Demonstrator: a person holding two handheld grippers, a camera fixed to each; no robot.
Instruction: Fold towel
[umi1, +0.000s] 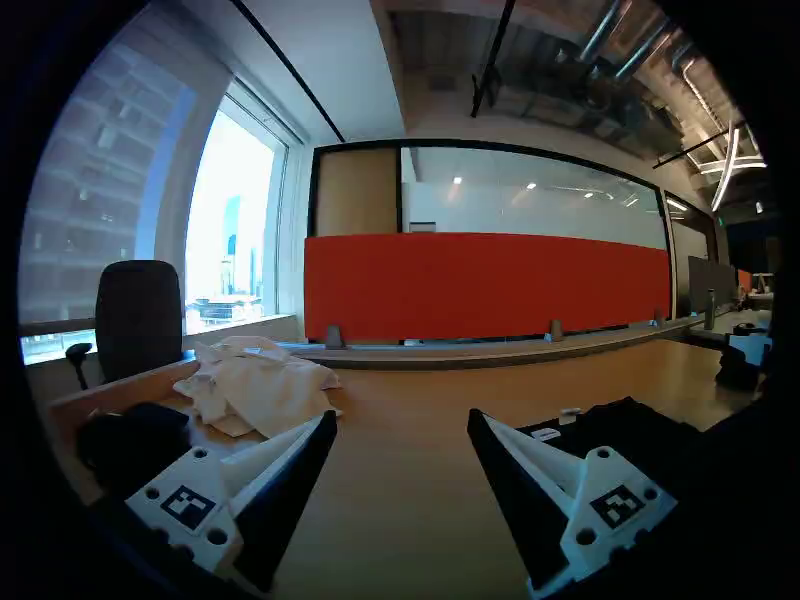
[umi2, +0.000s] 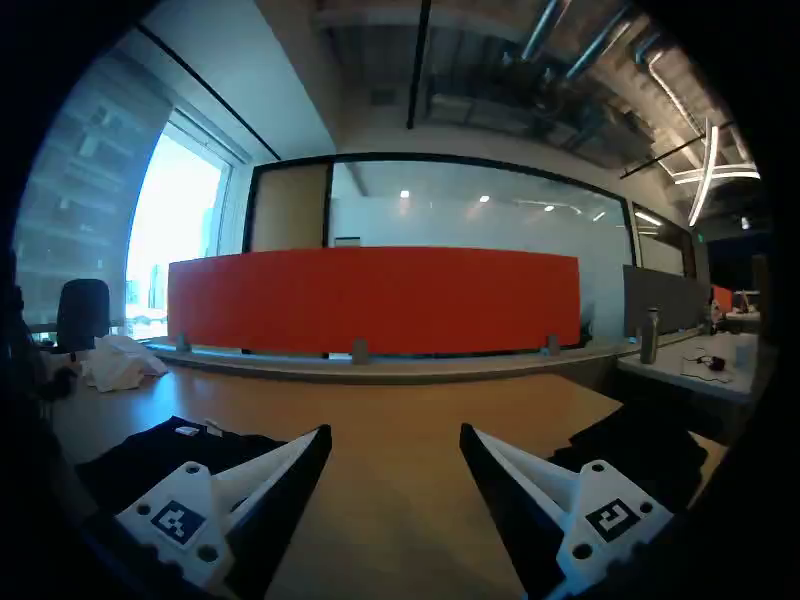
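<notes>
Left gripper view, reading left to right: a bright window (umi1: 235, 240), then a black office chair (umi1: 138, 315) behind the tabletop (umi1: 420, 500) edge. A dark lump on the near left corner is too dim for us to identify. Just right of it the pale towel (umi1: 262, 385) lies crumpled in a loose heap on the wood, ahead and to the left of the left gripper (umi1: 401, 415) and clear of both fingers. We note the jaws spread wide with bare tabletop between them and nothing held. A red partition (umi1: 485, 285) runs along the far edge. A black cloth (umi1: 625, 425) with a small white tag lies flat under and beyond the right-hand finger. Right gripper view, same order: we see the chair and the pale towel small at the far left, well apart from the right gripper (umi2: 395, 428). The black cloth with its tag lies on the near left, partly under the left-hand finger. These jaws are also wide apart and empty, over bare wood. A second dark cloth (umi2: 645, 440) lies to the right. A bottle (umi2: 650, 335) stands upright on the neighbouring desk (umi2: 690, 380).
</notes>
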